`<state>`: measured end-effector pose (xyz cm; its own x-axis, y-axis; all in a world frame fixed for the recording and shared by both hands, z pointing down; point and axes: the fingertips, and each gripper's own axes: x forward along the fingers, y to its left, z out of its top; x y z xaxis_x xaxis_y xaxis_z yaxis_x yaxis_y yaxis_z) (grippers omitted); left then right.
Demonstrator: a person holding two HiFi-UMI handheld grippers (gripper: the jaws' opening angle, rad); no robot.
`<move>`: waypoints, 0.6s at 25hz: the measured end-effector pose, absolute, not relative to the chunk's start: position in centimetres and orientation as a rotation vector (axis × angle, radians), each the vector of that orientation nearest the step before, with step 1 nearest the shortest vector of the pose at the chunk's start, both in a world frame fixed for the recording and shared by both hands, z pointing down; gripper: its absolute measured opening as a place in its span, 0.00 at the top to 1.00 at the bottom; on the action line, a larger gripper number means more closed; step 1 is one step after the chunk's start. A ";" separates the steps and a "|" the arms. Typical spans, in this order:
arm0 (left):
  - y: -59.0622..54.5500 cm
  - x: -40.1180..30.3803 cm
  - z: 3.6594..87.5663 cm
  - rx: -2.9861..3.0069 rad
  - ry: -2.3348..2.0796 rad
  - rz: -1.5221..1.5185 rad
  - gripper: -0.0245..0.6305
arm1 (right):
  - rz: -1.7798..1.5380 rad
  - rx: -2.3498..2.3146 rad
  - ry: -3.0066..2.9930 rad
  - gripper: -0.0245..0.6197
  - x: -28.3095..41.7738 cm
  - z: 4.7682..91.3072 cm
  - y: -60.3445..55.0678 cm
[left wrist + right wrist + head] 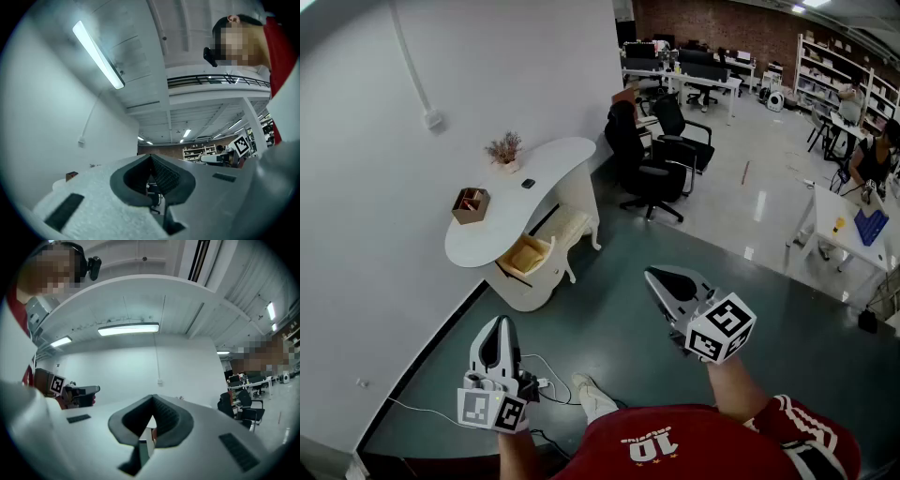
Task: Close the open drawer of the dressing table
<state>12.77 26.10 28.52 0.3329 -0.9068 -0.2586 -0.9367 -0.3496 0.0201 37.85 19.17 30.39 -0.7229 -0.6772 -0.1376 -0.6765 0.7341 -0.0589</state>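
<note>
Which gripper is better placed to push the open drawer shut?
Probably the left gripper: in the head view it sits nearer the open drawer than the right gripper. Both are shut and empty, well short of it.

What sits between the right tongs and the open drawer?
Head view: only bare dark floor between the right tongs and the open drawer; nothing stands on that stretch.

Right claw (153,400), jaws together; white wall (187,366) ahead.
</note>
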 end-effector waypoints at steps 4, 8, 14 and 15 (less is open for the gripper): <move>26.8 13.4 28.4 -2.443 1.716 0.357 0.96 | -0.010 -1.093 2.797 0.96 38.4 30.8 19.6; 27.2 13.7 28.6 -2.433 1.720 0.346 0.96 | -0.014 -1.087 2.802 0.96 38.5 31.3 19.7; 27.5 14.1 28.8 -2.428 1.731 0.332 0.96 | -0.005 -1.083 2.806 0.96 38.6 31.6 19.7; 27.5 14.0 28.8 -2.427 1.734 0.328 0.96 | -0.010 -1.080 2.804 0.96 38.6 31.6 19.6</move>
